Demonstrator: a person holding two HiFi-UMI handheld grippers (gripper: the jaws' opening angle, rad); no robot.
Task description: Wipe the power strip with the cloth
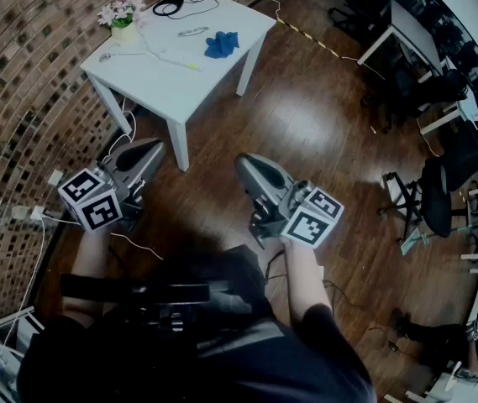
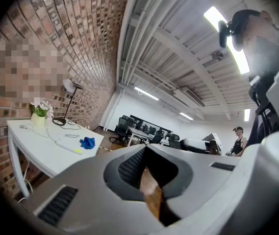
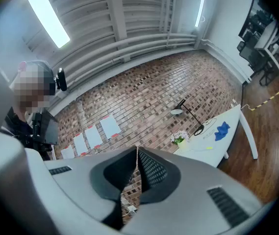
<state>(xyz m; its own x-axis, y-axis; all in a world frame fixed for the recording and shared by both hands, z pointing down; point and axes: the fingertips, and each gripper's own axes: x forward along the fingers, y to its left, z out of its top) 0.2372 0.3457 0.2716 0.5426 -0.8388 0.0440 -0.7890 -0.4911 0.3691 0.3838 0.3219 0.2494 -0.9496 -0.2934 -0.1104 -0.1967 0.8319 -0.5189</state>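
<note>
Table (image 1: 198,91), white, stands on wooden floor (image 1: 306,116) with one side along brick wall (image 1: 28,74). Long white power strip (image 1: 165,57) lies flat across the middle of the table, one end toward the edge by the wall, the yellow-marked end just beside the cloth. Blue cloth (image 1: 221,44), bunched, sits near the right corner of the table, touched by neither tool. Flower pot (image 1: 123,25) stands at the edge by the wall. Black lamp base (image 1: 169,5) stands at the far corner, a dark cable looped beside it. Held over the floor, well short of the near corner of the table: left gripper (image 1: 153,149) and right gripper (image 1: 247,164), both about level and aimed toward the table. Fingers (image 2: 129,166) of the left gripper clenched, tips pressed together, nothing between them. Fingers (image 3: 154,169) of the right gripper likewise closed to a hairline slit, empty. Table, strip and cloth appear small beyond the fingers in both gripper views.
</note>
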